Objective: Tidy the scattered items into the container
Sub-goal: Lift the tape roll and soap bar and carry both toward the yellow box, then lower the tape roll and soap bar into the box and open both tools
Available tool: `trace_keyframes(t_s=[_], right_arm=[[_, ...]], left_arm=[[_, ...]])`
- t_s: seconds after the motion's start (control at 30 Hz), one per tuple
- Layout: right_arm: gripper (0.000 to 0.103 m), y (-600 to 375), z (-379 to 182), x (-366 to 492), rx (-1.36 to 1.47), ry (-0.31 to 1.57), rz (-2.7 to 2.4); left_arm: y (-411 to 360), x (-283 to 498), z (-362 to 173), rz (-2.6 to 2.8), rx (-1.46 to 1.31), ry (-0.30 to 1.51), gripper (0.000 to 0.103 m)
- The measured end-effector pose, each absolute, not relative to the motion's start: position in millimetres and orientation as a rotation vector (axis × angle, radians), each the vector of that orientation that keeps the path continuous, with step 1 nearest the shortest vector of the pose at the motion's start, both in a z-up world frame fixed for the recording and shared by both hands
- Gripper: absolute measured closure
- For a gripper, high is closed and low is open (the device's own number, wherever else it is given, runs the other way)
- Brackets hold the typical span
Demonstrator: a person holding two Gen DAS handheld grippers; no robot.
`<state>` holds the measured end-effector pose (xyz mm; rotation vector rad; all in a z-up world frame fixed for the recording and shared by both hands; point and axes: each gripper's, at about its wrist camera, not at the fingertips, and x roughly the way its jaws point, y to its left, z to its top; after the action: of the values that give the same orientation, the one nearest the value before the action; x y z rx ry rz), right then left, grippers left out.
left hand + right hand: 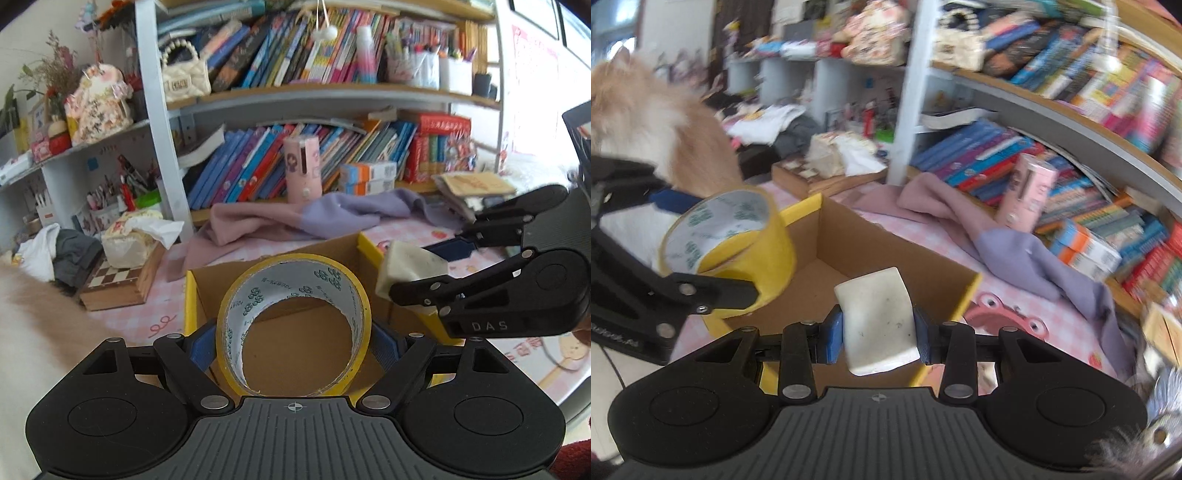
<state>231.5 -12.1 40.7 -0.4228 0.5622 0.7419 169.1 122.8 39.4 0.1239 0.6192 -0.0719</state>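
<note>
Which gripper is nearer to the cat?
Left. The left gripper, holding the tape, is beside the cat. The right gripper, holding the eraser, is across the box from it.

Yellow tape roll, white liner printed green; off-white eraser; brown cardboard box, yellow outside; pink checked tablecloth.

Yellow tape roll is clamped upright between left hand-held gripper pads; white scuffed eraser block is pinched in right hand-held gripper. Both are held above open yellow-edged cardboard box.
</note>
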Motion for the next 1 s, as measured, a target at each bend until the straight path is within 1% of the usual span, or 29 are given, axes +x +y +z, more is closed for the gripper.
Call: trace_keyframes(t_s=[0.27,0.5,0.8,1.0], right_arm=[[0.067,27.0,6.7,293.1,-0.683,0.602,0.893],[0.066,53.5,-21.7,314.0,-0.875,0.612,0.972],[0.066,71.4,-45.6,323.2,-1.009,0.642,1.045],[0.065,73.8,-56.3,330.2,-1.01,0.672,1.042]], left_arm=[[131.3,230.9,20.8,-0.083,0.225,0.741,0.019],[129.6,268.0,-4.0,-0.106,0.322,0.847,0.019],[127.1,292.2,-22.4,-0.183,0.404,0.916,0.019],[125.4,301.6,-32.3,-0.166,0.444,0.954,0.018]])
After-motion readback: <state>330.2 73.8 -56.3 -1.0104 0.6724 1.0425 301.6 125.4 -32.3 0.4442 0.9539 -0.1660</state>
